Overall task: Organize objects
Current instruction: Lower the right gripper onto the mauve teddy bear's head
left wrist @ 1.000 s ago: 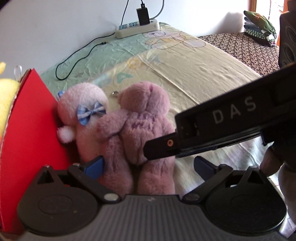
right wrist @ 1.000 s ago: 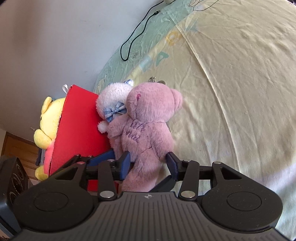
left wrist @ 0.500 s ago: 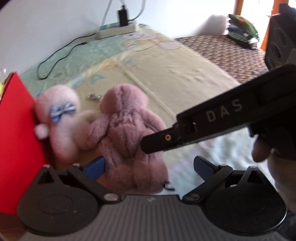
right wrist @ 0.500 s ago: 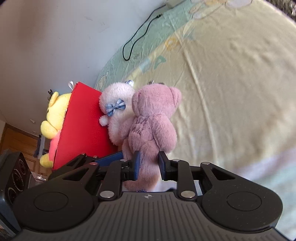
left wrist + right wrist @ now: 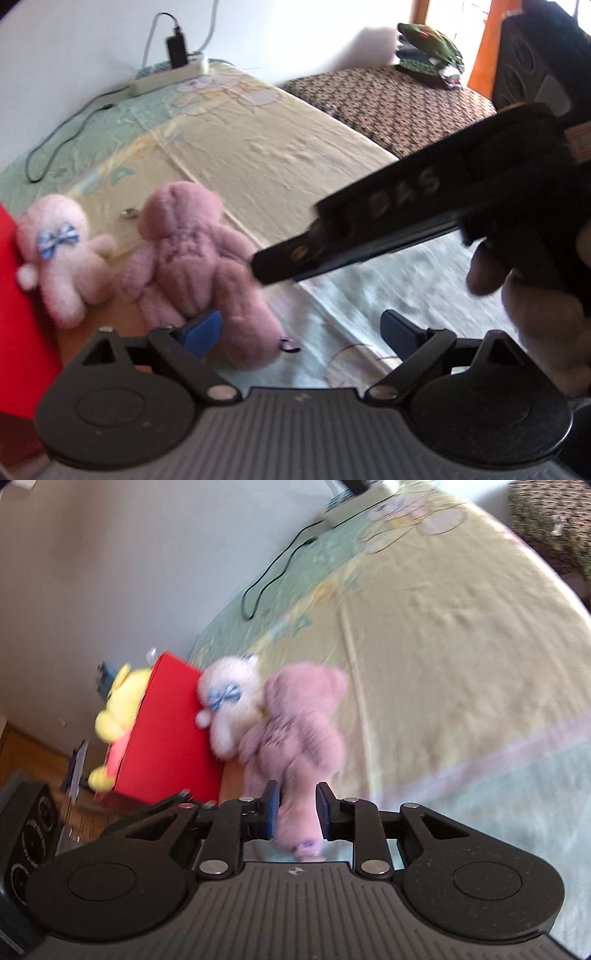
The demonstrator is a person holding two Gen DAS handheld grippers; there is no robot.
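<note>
A bed point(image 5: 461, 635) with a pale printed sheet stands against a grey wall. On it lies the pink bear point(image 5: 295, 731), touching a paler bear point(image 5: 229, 705) beside a red box point(image 5: 166, 738). The right gripper point(image 5: 295, 812) is clamped on the pink bear's leg. The plush is probably light and soft; a limb compresses, so the torso offers a firmer hold. The left gripper point(image 5: 299, 328) is closing, with nothing pressed between its pads.

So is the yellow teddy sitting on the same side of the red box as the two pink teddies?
No, the yellow teddy is behind the red box, while both pink teddies lie on its other side.
</note>
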